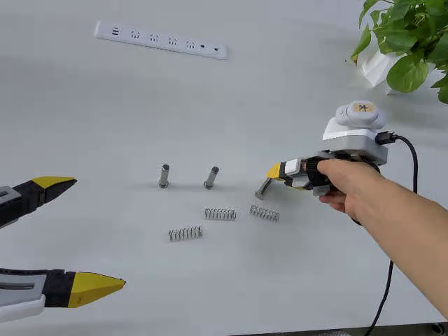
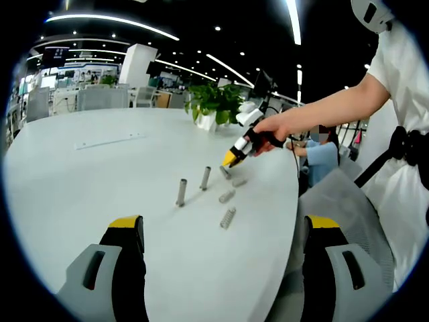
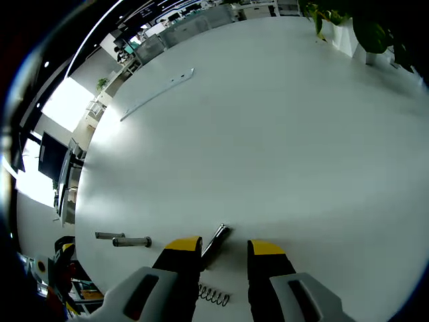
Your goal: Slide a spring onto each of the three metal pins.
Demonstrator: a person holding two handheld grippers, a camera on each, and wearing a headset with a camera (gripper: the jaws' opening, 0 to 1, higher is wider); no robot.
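White pot [image 1: 381,68] holds plant [image 1: 409,35]; pin [image 1: 263,187] tilts at right tool [image 1: 273,172].

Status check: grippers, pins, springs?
Left gripper open, idle. Right gripper open, jaws around tilted pin. Three springs loose on table; pins bare. No obstruction.

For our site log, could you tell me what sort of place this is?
Most likely an open-plan office: a large white table with a power strip, a potted plant, and office chairs under ceiling strip lights.
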